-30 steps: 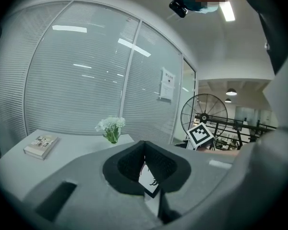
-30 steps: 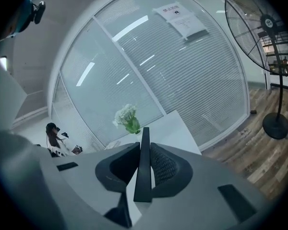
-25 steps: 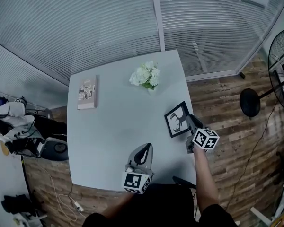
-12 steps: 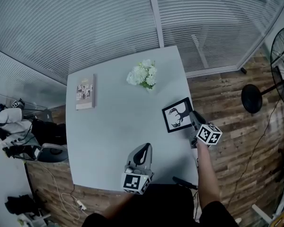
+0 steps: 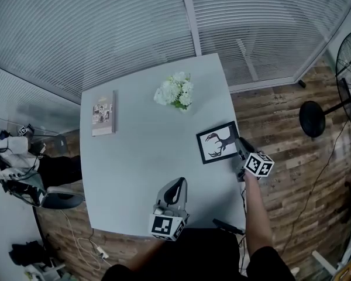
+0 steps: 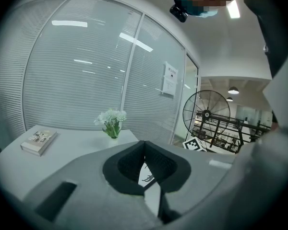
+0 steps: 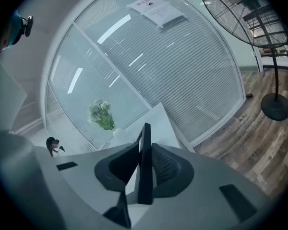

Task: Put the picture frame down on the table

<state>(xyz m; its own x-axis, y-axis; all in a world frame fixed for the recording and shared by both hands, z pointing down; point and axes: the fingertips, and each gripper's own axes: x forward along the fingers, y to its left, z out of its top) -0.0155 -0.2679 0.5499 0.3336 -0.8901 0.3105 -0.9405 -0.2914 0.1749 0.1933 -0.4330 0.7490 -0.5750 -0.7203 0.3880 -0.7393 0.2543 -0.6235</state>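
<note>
Across the middle stands a grey table [image 5: 134,168], and right of it a fan [image 5: 346,63] on the wood floor [image 5: 281,127]. Near the table's right edge the frame [image 5: 217,142], a deer print showing, sits tilted, its right rim pinched in the right gripper [image 5: 240,148]; whether it touches the top is unclear. At the near edge the left gripper [image 5: 174,191] hovers, jaws pressed together on nothing. A book [image 5: 103,114] lies far left, flowers [image 5: 175,91] far centre.

Head camera stares steeply down over the whole bench [image 5: 134,168], while cameras riding the left claw [image 5: 178,185] and right claw [image 5: 240,146] peer low across it, both catching the flowers [image 5: 175,91].
</note>
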